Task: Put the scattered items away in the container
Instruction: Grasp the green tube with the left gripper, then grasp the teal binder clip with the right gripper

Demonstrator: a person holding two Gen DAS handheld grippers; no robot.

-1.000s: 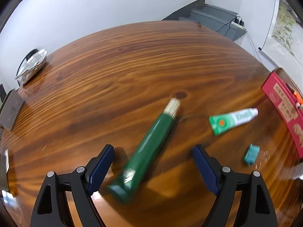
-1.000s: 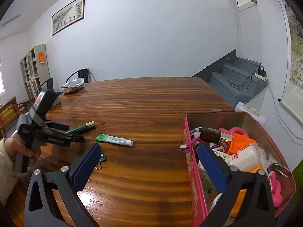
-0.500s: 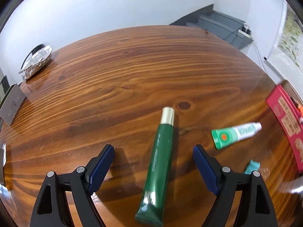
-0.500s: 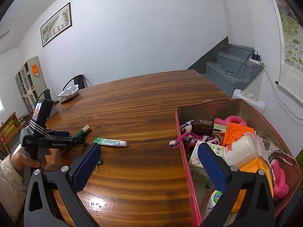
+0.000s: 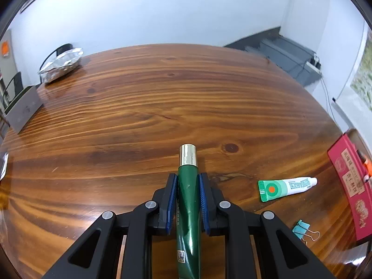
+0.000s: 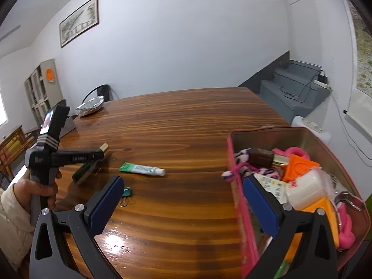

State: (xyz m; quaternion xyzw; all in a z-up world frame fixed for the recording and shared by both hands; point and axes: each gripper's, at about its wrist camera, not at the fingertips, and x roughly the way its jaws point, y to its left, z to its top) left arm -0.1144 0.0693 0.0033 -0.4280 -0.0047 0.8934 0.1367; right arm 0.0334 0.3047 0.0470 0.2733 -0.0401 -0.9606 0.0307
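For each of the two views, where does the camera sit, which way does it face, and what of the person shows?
Left wrist: rides the left tongs, looking down along them at the dark green tube they clamp; only the tongs show.
Right wrist: rides the open right tongs, facing across the wooden table with the pink tin at right; a hand and cream sleeve show.
Shared: green tube, toothpaste tube, teal binder clip, tin, foil bag.

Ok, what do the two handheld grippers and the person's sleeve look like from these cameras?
Both the left gripper and right gripper have black angular frames with silver rivets and ribbed blue finger pads. The left one carries a black camera block with white stripes. The sleeve is cream.
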